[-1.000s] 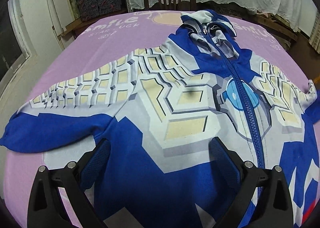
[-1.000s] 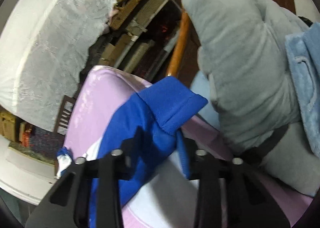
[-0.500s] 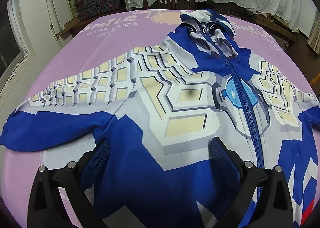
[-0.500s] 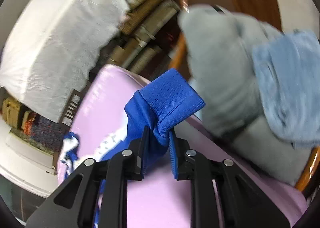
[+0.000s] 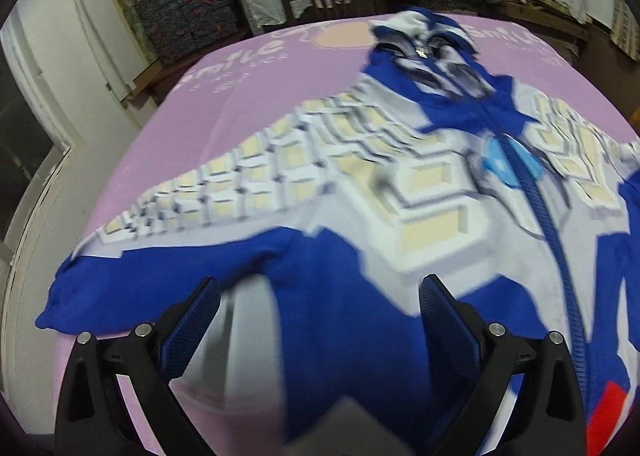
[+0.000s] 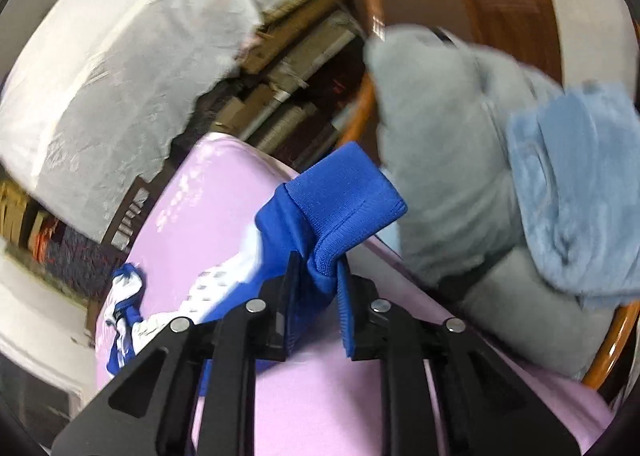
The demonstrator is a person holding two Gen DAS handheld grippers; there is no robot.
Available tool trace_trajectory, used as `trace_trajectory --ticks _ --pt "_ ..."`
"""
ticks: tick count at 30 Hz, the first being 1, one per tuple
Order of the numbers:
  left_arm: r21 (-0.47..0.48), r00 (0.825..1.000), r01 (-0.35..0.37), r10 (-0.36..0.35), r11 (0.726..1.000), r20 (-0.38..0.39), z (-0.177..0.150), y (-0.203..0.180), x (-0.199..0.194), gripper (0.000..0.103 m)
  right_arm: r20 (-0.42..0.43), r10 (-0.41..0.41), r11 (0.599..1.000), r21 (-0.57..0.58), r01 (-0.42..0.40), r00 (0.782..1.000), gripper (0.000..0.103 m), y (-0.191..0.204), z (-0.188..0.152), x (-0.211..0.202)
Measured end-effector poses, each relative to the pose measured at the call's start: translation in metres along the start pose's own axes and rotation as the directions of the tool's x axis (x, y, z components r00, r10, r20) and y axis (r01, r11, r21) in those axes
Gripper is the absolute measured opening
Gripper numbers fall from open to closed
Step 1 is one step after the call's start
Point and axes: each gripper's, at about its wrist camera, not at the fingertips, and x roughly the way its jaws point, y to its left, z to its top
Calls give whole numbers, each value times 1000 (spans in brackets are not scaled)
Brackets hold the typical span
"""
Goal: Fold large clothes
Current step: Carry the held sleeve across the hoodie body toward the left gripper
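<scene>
Above pink tablecloth, rt claw pinches hoodie's blue cuff; lt claw wide open, empty.

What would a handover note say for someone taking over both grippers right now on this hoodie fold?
Right gripper: shut on the blue ribbed sleeve cuff, which is held clear of the purple table cover; its jaws have just been closing on that cuff.
Left gripper: open, holding nothing, poised over the lower front of the zip-up hoodie.
Hoodie: front up, zipped, hood at the table's far end; the other sleeve lies spread flat.
Done: one cuff gripped, no fold visible.
Left: probably bring this sleeve across the chest, then the other sleeve, then fold the body.
</scene>
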Motion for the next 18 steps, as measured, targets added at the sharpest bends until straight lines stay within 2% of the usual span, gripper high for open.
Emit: trace_trajectory --ticks 6,9,13,18 --pt "-94 999 37 -37 995 1 1 34 9 100 6 72 982 -173 -70 997 16 81 -12 -21" --pt "-122 997 68 -70 990 -12 -1 42 11 100 -28 112 966 -231 -115 993 16 122 -26 -21" --pt "-138 996 86 -85 987 10 -2 46 4 100 -99 156 939 -293 -179 983 14 174 -52 -13" --pt "-157 992 124 -121 980 30 -1 49 -6 100 -174 168 897 -382 -224 970 13 228 -95 1"
